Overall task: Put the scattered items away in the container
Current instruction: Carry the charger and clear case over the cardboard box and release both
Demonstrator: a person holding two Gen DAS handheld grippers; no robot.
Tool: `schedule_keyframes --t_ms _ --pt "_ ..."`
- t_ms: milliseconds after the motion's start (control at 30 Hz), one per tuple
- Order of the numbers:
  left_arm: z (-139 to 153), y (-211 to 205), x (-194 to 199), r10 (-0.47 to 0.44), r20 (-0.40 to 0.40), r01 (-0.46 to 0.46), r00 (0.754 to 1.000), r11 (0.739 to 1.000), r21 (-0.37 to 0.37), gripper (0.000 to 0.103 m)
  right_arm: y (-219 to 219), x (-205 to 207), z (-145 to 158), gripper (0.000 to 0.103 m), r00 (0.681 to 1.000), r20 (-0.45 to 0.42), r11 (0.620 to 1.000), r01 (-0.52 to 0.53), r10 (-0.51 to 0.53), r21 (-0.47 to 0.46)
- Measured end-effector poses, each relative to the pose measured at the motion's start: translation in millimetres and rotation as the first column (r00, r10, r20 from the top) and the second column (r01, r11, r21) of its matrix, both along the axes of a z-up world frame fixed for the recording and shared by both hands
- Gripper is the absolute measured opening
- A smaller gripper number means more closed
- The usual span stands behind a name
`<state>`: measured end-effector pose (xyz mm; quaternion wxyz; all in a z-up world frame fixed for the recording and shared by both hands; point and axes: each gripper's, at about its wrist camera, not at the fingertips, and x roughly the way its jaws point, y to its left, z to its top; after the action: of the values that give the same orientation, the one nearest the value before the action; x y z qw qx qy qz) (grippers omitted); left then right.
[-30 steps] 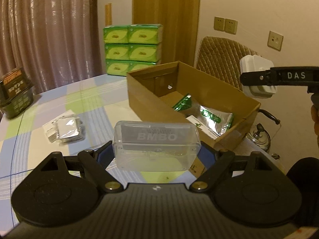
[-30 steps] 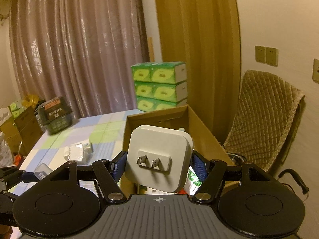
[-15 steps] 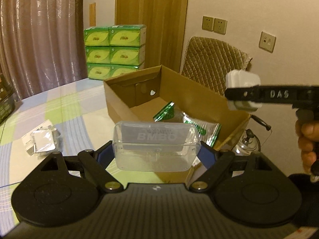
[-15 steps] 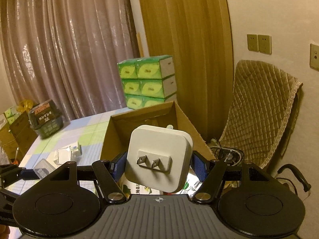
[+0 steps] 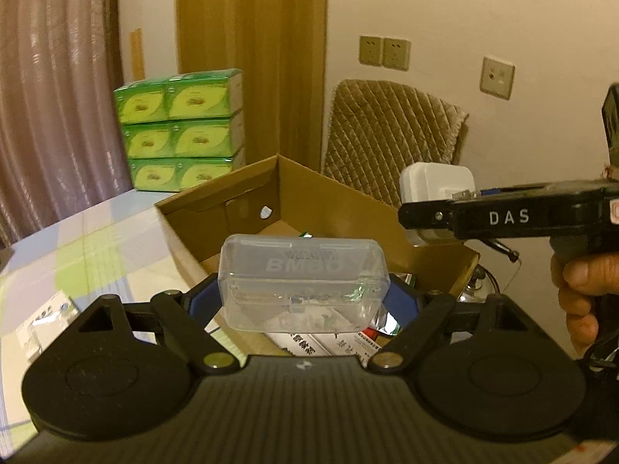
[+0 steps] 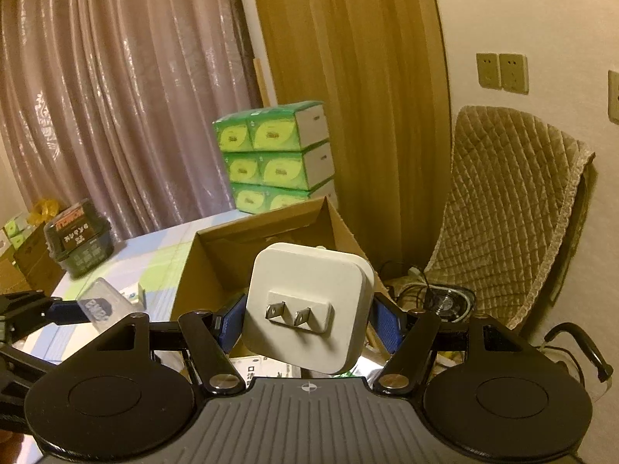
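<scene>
My left gripper [image 5: 303, 295] is shut on a clear plastic case [image 5: 301, 270] marked BMBO, its blue pads pressing both ends. The case hangs over the near end of the open cardboard box [image 5: 340, 208]. In the right wrist view, my right gripper [image 6: 307, 321] is shut on a white plug adapter [image 6: 309, 305], prongs facing the camera, above the cardboard box [image 6: 216, 255]. In the left wrist view the adapter [image 5: 437, 185] hovers over the box's right wall, held by a person's hand [image 5: 580, 290]. Printed and foil packets [image 5: 309, 342] lie inside the box.
Green tissue boxes [image 5: 182, 131] are stacked behind the box. A quilt-covered chair [image 5: 390, 131] stands at the right wall, cables and a fan [image 6: 445, 301] on the floor below it. Small packets [image 5: 42, 321] lie on the checked tablecloth, and a black tub [image 6: 77, 239] sits far left.
Both grippers have travelled toward the cardboard box with their loads; the box now sits right under the clear case, and the adapter has come in over its right wall.
</scene>
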<state>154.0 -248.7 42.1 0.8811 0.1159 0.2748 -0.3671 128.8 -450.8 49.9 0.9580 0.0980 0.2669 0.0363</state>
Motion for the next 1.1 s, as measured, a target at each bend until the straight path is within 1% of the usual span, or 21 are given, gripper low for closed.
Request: schedule_keyframes --t_ms 233,433,633,700,933,967,1033,1067,1100 --pt "-13 -18 8 -0.050 -0.013 0.050 0.999 0.999 0.013 0.083 -7 7 -6 0.065 1.000 -0.012 1.000 0.012 -0.012 0.010" --pt "-20 -30 13 -0.064 -0.006 0.065 0.998 0.997 0.045 0.084 -13 11 -8 0.065 0.999 -0.017 0.999 0.030 -0.029 0.019" --pt "-20 -13 10 -0.030 -0.006 0.030 1.000 0.999 0.042 0.085 -13 12 -10 0.065 0.999 -0.026 1.000 0.025 -0.025 0.012" --pt "-20 -5 9 -0.014 -0.009 0.014 1.000 0.999 0.035 0.087 -10 12 -11 0.065 0.999 -0.032 1.000 0.014 -0.014 0.016" --pt "-23 19 10 0.036 -0.025 -0.035 0.999 0.999 0.025 0.087 4 18 -18 0.065 0.998 -0.055 1.000 -0.025 0.026 0.018" --pt "-23 23 10 0.042 -0.027 -0.041 0.999 0.999 0.022 0.087 5 20 -19 0.066 0.997 -0.063 0.999 -0.039 0.040 0.025" --pt "-25 27 10 0.052 -0.033 -0.051 0.998 0.999 0.019 0.088 7 22 -22 0.073 0.996 -0.076 0.998 -0.054 0.056 0.031" --pt "-26 30 10 0.055 -0.036 -0.055 0.998 0.998 0.018 0.088 7 21 -23 0.078 0.996 -0.068 0.998 -0.048 0.050 0.033" --pt "-27 32 9 0.059 -0.038 -0.059 0.997 0.998 0.018 0.088 6 19 -23 0.079 0.997 -0.061 0.999 -0.041 0.043 0.035"
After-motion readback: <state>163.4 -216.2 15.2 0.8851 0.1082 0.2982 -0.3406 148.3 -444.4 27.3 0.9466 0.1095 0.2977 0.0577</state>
